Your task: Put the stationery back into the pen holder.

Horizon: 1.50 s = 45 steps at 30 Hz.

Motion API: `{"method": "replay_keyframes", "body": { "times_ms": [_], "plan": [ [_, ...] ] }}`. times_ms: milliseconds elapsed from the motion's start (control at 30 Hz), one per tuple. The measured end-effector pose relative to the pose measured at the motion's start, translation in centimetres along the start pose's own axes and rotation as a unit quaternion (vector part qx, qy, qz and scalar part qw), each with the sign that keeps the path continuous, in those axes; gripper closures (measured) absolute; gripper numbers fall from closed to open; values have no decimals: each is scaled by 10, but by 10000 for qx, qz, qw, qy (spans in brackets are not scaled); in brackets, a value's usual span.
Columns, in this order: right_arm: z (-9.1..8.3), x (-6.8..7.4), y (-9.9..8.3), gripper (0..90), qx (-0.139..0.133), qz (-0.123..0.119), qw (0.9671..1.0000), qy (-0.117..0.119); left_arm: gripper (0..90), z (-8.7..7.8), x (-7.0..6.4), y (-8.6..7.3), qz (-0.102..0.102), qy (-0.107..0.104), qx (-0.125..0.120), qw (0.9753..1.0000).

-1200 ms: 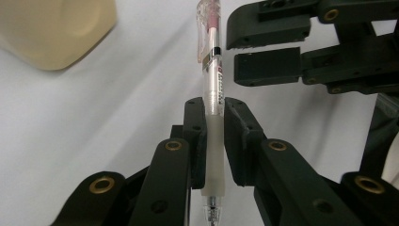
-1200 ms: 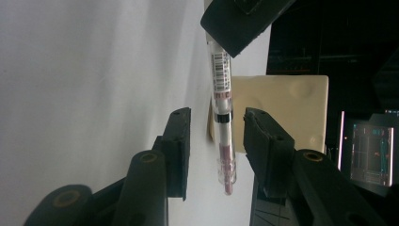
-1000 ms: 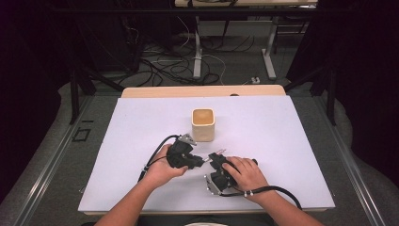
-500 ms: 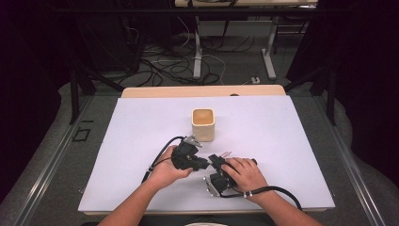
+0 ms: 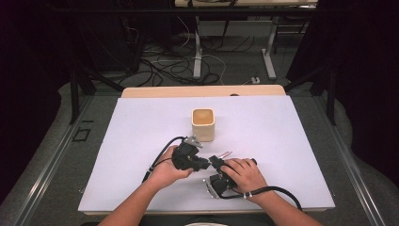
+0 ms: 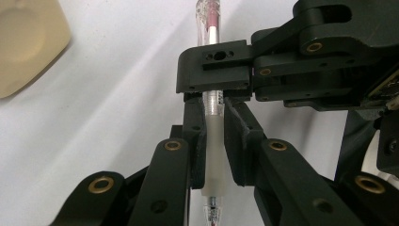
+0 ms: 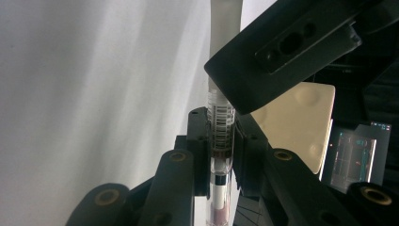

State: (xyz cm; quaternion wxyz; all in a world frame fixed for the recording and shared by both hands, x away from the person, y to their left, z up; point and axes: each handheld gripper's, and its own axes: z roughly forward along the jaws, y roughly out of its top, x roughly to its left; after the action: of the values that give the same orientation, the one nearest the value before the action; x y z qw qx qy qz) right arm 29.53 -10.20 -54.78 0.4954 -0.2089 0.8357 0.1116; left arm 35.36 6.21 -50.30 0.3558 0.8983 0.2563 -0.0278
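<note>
A clear pen with a frosted grip sleeve (image 6: 214, 141) and a barcode on its barrel (image 7: 219, 123) is held by both grippers at once. My left gripper (image 6: 214, 106) is shut on the frosted sleeve, with the pen's tip pointing back toward its camera. My right gripper (image 7: 219, 121) is shut on the barrel at the barcode. In the high view the left gripper (image 5: 200, 163) and right gripper (image 5: 217, 165) meet nose to nose near the table's front middle, and the pen's far end (image 5: 227, 154) sticks out past them. A beige square cup (image 5: 203, 124) stands upright just behind them.
The white table top (image 5: 117, 155) spreads wide to the left and right of the hands. Black cables (image 5: 162, 155) trail from each gripper toward the front edge. The cup's rim (image 6: 23, 42) lies close to the left gripper's far left.
Both hands have drifted slightly to the right, and the two grippers have closed in on each other along the pen. The cup has not moved.
</note>
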Motion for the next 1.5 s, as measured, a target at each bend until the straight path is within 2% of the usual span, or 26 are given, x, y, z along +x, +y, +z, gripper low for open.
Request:
{"method": "replay_keyframes", "body": {
  "times_ms": [233, 367, 400, 467, 600, 667, 700, 767, 833, 867, 900, 933, 967, 1033, 1067, 1100, 1133, 1200, 1233, 1267, 1300, 1367, 1400, 1433, 1467, 1500],
  "plan": [
    [0, 1, 0, 794, 9, 22, 10000, 28, 786, 0, 1, -1, -49, -15, 8, 10000],
    [1, 1, 0, 794, 36, -8, 10000, 38, 736, -2, 3, -2, -119, -76, -134, 9998],
    [2, 2, -1, 794, -4, -3, 10000, -43, 721, -2, 3, -2, -158, -39, -211, 9996],
    [2, 1, 0, 794, 41, 30, 10000, 76, 702, -6, 6, -2, -164, -51, -164, 9997],
    [3, 0, -2, 794, 0, 78, 10000, 51, 601, -9, 9, -5, -245, 211, -450, 9985],
    [2, -1, -3, 795, 7, 123, 9999, 67, 525, -12, 11, -6, -303, 229, -627, 9973],
    [3, -3, -3, 794, -36, 92, 9999, 60, 508, -14, 13, -7, -249, 299, -609, 9974],
    [3, -3, -5, 794, -91, 269, 9996, -35, 467, -16, 14, -8, -294, 391, -747, 9960],
    [3, -6, -6, 794, -144, 337, 9993, -67, 425, -19, 16, -9, -308, 492, -845, 9947],
    [2, -7, -6, 794, -106, 474, 9988, 25, 417, -20, 17, -10, -317, 535, -911, 9939],
    [4, -8, -7, 794, -227, 574, 9981, -90, 404, -21, 19, -11, -273, 562, -988, 9931],
    [4, -9, -7, 794, -235, 633, 9977, -95, 384, -23, 20, -12, -285, 618, -1048, 9922],
    [5, -11, -8, 794, -305, 826, 9961, -101, 356, -24, 21, -13, -273, 678, -1115, 9911],
    [5, -11, -9, 794, -342, 922, 9951, -114, 344, -26, 23, -14, -308, 786, -1174, 9895],
    [5, -12, -9, 794, -393, 1036, 9938, -82, 331, -27, 25, -15, -277, 845, -1208, 9887],
    [3, -14, -10, 794, -312, 1111, 9933, 21, 321, -28, 26, -15, -321, 905, -1222, 9879],
    [3, -15, -11, 794, -325, 1263, 9914, 61, 310, -29, 28, -16, -289, 966, -1233, 9872],
    [6, -16, -14, 794, -527, 1588, 9859, -6, 298, -31, 31, -18, -260, 1112, -1267, 9853],
    [5, -16, -16, 794, -508, 1782, 9827, 14, 298, -31, 31, -19, -309, 1110, -1257, 9854],
    [6, -17, -18, 794, -526, 1927, 9798, 54, 298, -32, 31, -20, -308, 1198, -1275, 9841],
    [6, -18, -19, 794, -541, 2042, 9774, 75, 295, -33, 32, -22, -285, 1246, -1227, 9842],
    [6, -21, -23, 794, -604, 2343, 9702, 145, 293, -33, 33, -24, -315, 1302, -1252, 9830],
    [6, -21, -23, 794, -579, 2577, 9644, 134, 292, -34, 34, -25, -317, 1324, -1273, 9825],
    [7, -22, -24, 794, -623, 2712, 9604, 126, 291, -34, 35, -26, -360, 1312, -1277, 9824],
    [7, -24, -26, 794, -633, 2821, 9571, 161, 290, -34, 34, -26, -427, 1314, -1339, 9813],
    [6, -26, -28, 794, -623, 2836, 9567, 200, 290, -35, 35, -27, -435, 1322, -1305, 9816]
  ]
}}
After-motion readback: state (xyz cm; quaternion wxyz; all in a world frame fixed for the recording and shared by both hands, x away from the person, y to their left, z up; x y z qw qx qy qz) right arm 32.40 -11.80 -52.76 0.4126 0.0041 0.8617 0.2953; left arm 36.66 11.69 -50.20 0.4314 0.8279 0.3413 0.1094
